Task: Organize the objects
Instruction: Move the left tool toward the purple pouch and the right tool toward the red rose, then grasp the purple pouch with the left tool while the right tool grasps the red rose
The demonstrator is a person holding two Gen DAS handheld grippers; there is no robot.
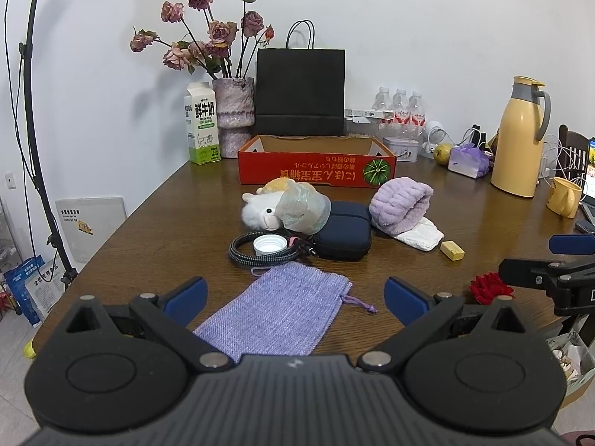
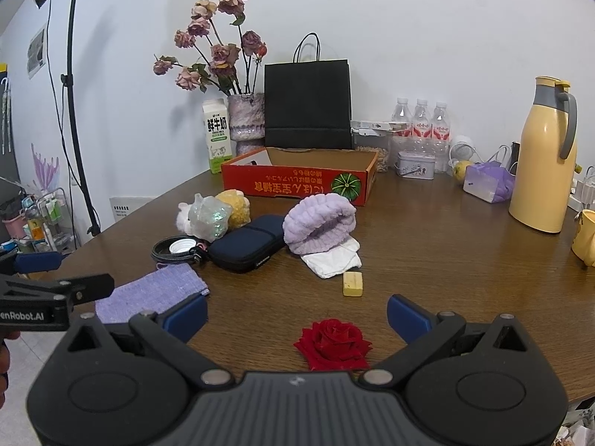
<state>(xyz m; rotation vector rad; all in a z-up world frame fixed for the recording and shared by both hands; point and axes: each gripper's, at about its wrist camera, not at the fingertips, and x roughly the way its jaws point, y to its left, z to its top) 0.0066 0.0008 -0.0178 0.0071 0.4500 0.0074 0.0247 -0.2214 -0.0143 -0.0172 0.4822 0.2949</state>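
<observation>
Both sets of fingers gape empty; milk carton (image 1: pixel 202 126) reads "FRESH MILK", left gripper (image 2: pixel 41 290) "enRobot.AI"

Home room, likely dining corner. Brown wooden table (image 1: pixel 156 223) against white wall; at 12 o'clock vase with dried roses (image 1: pixel 233 106), milk carton (image 1: pixel 201 128), black paper bag (image 1: pixel 299 91); at 2 o'clock yellow thermos jug (image 1: pixel 520 137), water bottles (image 1: pixel 399 109).
</observation>
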